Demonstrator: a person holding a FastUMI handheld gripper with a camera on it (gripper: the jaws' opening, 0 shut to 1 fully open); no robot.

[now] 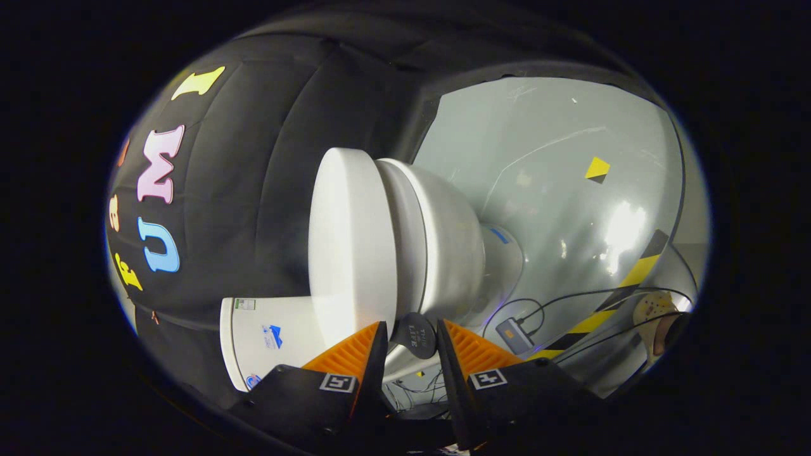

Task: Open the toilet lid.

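Looking forward along our gripper [410, 335], we see its two fingers spread apart with nothing pinched between them. The whole view is rolled sideways, so the glossy grey floor [557, 158] rises like a wall on one side. Just ahead of the fingertips stands the white toilet [443, 247]. Its lid [351, 240], a thick white disc seen edge-on, seems swung well away from the bowl and seat, and stands beside the white tank [272, 335]. A small dark round tab [415, 335] sits in the gap between the fingers, though we cannot tell whether they touch it. We judge the lid already raised, with only backing away left. A small box with cables [514, 334] lies on the floor beyond.
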